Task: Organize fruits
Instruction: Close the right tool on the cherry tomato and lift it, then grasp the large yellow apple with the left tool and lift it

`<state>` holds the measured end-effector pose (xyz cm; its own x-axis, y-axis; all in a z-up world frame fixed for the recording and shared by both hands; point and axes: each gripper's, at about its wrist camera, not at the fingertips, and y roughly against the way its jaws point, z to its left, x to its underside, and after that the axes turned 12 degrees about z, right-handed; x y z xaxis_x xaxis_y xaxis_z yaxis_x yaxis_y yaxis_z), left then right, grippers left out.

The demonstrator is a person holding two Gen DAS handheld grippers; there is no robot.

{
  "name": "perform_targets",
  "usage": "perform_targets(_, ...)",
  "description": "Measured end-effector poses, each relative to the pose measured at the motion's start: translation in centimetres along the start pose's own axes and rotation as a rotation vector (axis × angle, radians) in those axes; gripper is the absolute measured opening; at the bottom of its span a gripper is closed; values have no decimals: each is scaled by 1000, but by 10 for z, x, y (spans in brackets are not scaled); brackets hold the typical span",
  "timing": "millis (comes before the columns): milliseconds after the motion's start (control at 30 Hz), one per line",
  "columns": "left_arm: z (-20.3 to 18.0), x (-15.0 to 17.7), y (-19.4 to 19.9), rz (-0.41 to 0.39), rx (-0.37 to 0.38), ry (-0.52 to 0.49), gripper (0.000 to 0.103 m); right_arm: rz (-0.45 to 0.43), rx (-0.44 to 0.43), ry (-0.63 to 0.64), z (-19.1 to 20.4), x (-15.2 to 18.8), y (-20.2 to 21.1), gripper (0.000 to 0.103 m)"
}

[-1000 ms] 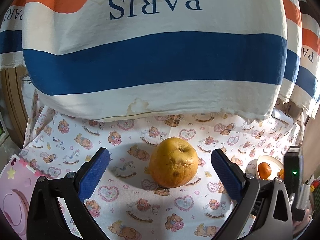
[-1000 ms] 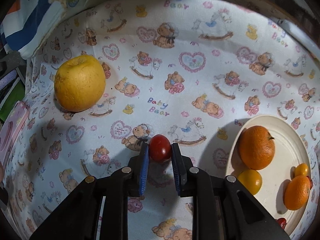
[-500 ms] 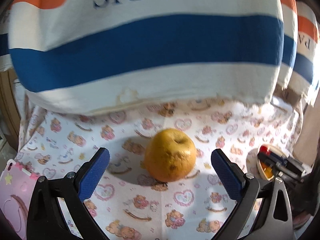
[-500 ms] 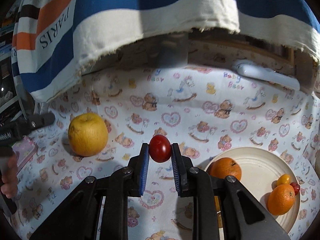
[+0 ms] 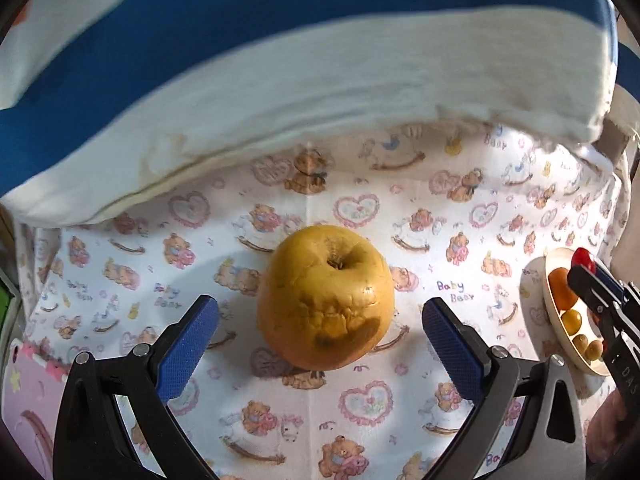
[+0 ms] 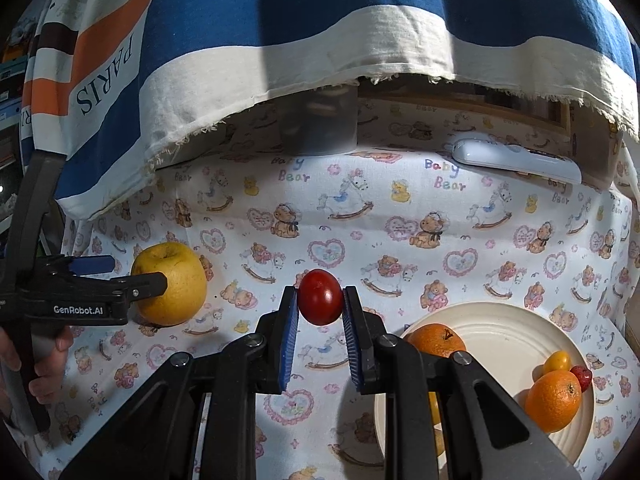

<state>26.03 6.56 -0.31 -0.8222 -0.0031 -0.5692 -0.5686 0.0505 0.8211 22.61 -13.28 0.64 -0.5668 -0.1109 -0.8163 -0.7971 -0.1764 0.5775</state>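
Note:
A big yellow apple (image 5: 326, 300) with brown bruises sits on the bear-print cloth, stem dimple up. My left gripper (image 5: 320, 316) stands open, one blue pad on each side of the apple and clear of it. In the right wrist view the same left gripper (image 6: 120, 276) flanks the apple (image 6: 170, 284) from the left. My right gripper (image 6: 320, 306) is shut on a small red tomato (image 6: 320, 297) and holds it above the cloth, left of the cream plate (image 6: 508, 332). On the plate lie two oranges (image 6: 554, 400), a yellow tomato (image 6: 558, 361) and a red one.
A striped "PARIS" cloth (image 6: 280, 40) hangs over the back of the table. A white remote-like device (image 6: 516, 158) and a dark cup (image 6: 318, 120) lie under its edge. A pink case (image 5: 24, 400) sits at the left. A hand (image 6: 48, 364) grips the left handle.
The left gripper has moved forward and down, so the apple now lies between its open pads. The right gripper rose and tilted up with the tomato, then held still.

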Motion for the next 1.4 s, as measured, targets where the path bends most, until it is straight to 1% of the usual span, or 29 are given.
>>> perform_targets(67,-3,-5,-9,39,-7,-32,101,4,2,-1,0,0,-1,23)
perform_targets(167,-6,-8,-17,51,-50,-53,101,5,-1,-5,0,0,-2,23)
perform_targets(400,-3,-10,-44,116,-48,-24,101,8,-8,-4,0,0,-3,23)
perform_targets(533,3,-7,-52,106,-26,-8,101,4,-12,-5,0,1,-3,23)
perform_targets(567,4,-7,-53,102,-27,-11,99,4,-13,-6,0,0,-3,23)
perform_targets(600,4,-6,-52,98,-24,-15,94,2,-15,-6,0,0,-2,23)
perform_targets(633,5,-6,-50,87,-4,-18,90,0,-16,-6,0,0,-2,23)
perform_targets(667,4,-5,-48,80,-3,-24,88,-2,-17,-6,1,0,-2,23)
perform_targets(733,3,-3,-47,79,-16,-30,87,-8,-18,-5,1,0,-2,23)
perform_targets(800,4,-3,-45,72,-14,-15,87,-13,-16,-4,2,0,-1,23)
perform_targets(900,7,1,-37,41,-12,8,87,-21,-16,1,3,1,1,23)
perform_targets(1000,3,12,-16,-37,-18,0,87,-29,-13,3,4,0,3,23)
perform_targets(1100,0,20,0,-118,7,-9,86,-49,-17,-2,4,1,6,23)
perform_targets(1200,-2,25,13,-195,23,-17,85,-93,-6,-3,6,3,13,23)
perform_targets(1267,-2,24,21,-225,35,-22,83,-128,3,4,8,3,18,23)
perform_targets(1333,-2,23,26,-254,48,-27,72,-139,5,11,10,3,21,23)
perform_targets(1367,-3,25,35,-295,43,-32,32,-139,5,13,11,2,21,23)
perform_targets(1400,-6,26,44,-330,30,-44,10,-138,5,13,11,2,21,23)
